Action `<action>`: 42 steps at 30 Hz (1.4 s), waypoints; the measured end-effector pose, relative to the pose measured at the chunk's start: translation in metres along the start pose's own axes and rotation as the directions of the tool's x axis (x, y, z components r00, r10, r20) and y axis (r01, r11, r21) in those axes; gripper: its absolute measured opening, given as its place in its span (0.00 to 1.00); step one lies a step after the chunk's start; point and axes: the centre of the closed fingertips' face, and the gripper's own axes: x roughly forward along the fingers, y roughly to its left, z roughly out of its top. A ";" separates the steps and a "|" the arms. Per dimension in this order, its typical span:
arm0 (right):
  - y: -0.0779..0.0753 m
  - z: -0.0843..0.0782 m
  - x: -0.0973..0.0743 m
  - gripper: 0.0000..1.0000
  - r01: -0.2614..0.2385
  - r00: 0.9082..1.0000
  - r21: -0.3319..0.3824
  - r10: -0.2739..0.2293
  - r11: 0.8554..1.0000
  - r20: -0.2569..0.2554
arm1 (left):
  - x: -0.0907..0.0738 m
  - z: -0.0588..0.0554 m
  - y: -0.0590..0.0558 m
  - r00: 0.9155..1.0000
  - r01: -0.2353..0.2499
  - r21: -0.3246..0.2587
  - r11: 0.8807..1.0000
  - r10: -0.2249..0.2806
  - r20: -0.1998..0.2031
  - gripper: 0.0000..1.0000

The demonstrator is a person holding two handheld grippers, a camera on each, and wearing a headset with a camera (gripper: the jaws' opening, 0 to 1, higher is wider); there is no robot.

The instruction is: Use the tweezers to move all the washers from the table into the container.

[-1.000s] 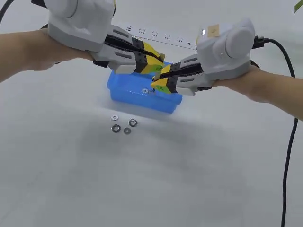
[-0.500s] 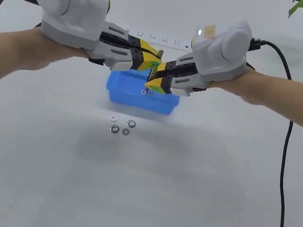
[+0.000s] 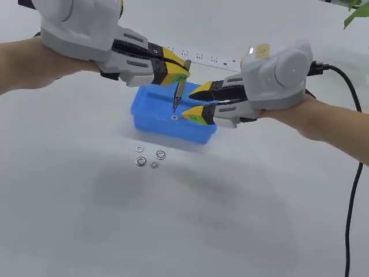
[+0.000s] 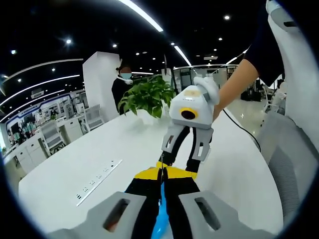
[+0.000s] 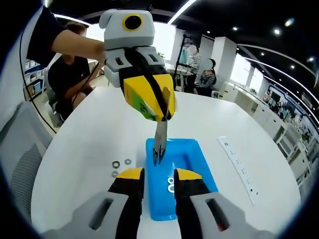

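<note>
The left gripper (image 3: 180, 70) pinches the tweezers (image 3: 176, 96) between its fingers above the container (image 3: 167, 129); the right gripper (image 3: 195, 102) has its fingers spread.

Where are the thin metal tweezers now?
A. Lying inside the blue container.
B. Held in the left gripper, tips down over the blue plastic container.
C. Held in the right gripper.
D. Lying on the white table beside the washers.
B: the left gripper is shut on the thin metal tweezers, tips pointing down over the blue plastic container; the right gripper stands open.
</note>
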 end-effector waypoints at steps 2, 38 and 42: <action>-0.003 -0.003 -0.006 0.26 0.030 1.000 0.022 -0.030 0.999 0.007 | -0.002 0.001 -0.001 1.000 -0.002 0.003 1.000 0.002 0.004 0.05; 0.062 -0.064 -0.062 0.57 0.226 0.968 0.216 -0.244 0.950 0.061 | -0.027 -0.038 -0.068 0.998 0.039 -0.064 0.997 -0.035 0.057 0.05; 0.073 -0.069 -0.057 0.64 0.221 0.970 0.217 -0.237 0.951 0.052 | -0.031 -0.045 -0.069 0.998 0.033 -0.082 0.996 -0.028 0.060 0.05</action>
